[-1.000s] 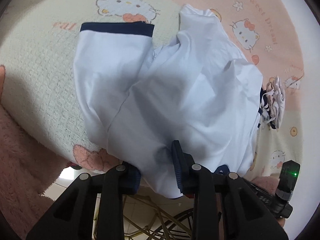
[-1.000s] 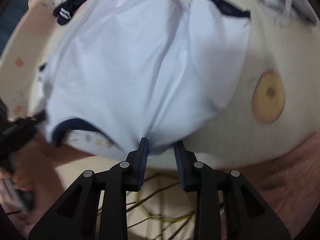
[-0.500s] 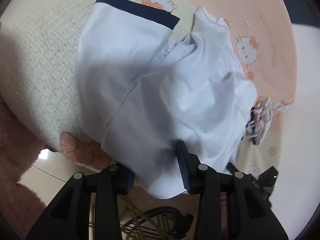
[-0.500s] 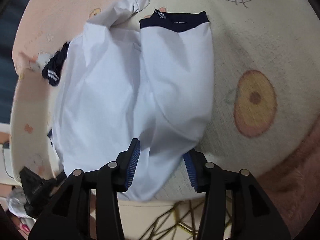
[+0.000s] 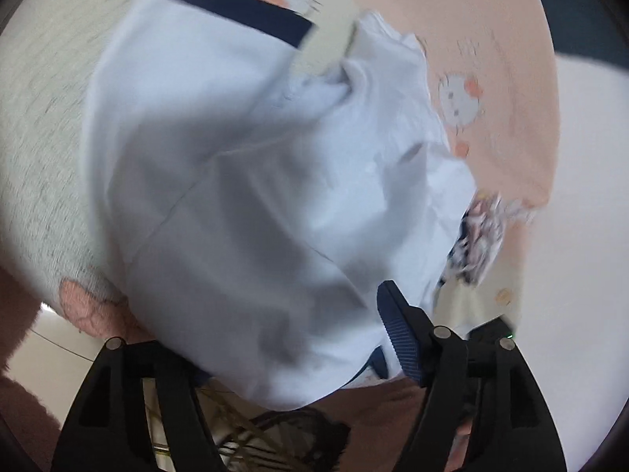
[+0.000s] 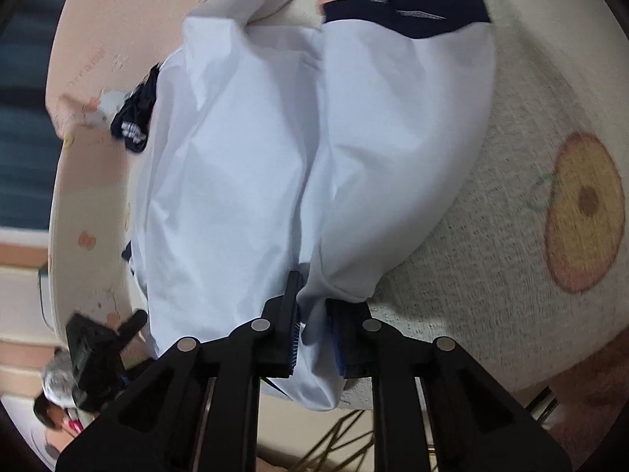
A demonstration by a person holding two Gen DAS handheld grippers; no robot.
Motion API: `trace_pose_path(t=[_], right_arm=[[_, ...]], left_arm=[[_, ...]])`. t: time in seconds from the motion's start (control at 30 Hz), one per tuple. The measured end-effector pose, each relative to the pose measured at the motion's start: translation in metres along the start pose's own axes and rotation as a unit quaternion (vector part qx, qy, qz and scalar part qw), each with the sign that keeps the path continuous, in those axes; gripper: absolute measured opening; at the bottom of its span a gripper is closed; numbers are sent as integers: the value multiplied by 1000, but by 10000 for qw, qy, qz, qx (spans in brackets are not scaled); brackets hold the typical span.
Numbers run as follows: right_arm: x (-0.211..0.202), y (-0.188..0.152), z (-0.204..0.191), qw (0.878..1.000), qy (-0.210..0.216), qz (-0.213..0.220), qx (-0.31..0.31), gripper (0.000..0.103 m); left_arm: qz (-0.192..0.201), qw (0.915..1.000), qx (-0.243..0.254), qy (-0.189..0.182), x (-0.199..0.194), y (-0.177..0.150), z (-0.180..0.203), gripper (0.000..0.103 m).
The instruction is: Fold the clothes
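White shirt [image 6: 251, 181] with navy cuffs, lying crumpled on the patterned blanket [image 6: 511, 255] at the near edge: thin, light, limp cloth that will probably sag and slip unless pinched at a hem or seam. The right gripper [image 6: 314, 326] is clamped on the near hem. The left gripper [image 5: 259, 338] jaws are opening wide, with cloth lying loose between them.

The white garment [image 5: 251, 196] hides the left gripper's [image 5: 271, 338] left finger; motion blurs the bedspread print [image 5: 460, 96].
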State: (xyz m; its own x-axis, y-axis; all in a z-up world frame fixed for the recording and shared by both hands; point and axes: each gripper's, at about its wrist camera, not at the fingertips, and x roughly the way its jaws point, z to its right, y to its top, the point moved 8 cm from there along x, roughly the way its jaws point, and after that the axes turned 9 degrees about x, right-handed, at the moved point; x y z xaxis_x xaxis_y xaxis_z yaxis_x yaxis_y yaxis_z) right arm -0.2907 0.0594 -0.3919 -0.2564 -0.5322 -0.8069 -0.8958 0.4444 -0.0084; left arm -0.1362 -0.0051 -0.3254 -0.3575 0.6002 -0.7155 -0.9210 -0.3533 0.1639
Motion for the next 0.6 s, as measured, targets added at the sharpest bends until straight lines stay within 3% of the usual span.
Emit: trace_pose_path(t=[0.07, 0.13, 0.2, 0.27, 0.33, 0.37, 0.4, 0.43, 0.53, 0.6], right_arm=[[10, 3, -13, 9998, 207, 27, -10, 6], [-4, -2, 1, 9997, -106, 159, -169, 9], [-21, -7, 18, 9980, -448, 297, -336, 18], [-18, -5, 12, 9979, -386, 353, -377, 32], [-14, -4, 7, 9970, -403, 413, -522, 37], [-15, -3, 3, 9957, -436, 473, -663, 28], [-16, -2, -2, 9942, -465, 535, -804, 13], [-17, -1, -7, 9925, -493, 597, -945, 4], [-48, -1, -28, 9872, -225, 1015, -1212, 4], [-73, 4, -64, 9788, -40, 1453, -1444, 4]], left_arm=[[98, 9997, -70, 207, -4, -1, -6, 34], [190, 9990, -350, 204, -10, -2, -18, 25], [221, 9985, -490, 117, -11, -2, -22, 25], [233, 9989, -341, 220, -10, -4, -19, 25], [228, 9991, -166, 322, -10, -4, -16, 24], [211, 9991, -58, 372, -11, -3, -14, 24], [194, 9989, 50, 422, -12, -3, -13, 21], [271, 9987, 169, 398, -20, -1, -7, 10], [696, 9952, 644, 235, -56, 9, 27, 8], [1010, 9887, 1102, 100, -89, 14, 55, 8]])
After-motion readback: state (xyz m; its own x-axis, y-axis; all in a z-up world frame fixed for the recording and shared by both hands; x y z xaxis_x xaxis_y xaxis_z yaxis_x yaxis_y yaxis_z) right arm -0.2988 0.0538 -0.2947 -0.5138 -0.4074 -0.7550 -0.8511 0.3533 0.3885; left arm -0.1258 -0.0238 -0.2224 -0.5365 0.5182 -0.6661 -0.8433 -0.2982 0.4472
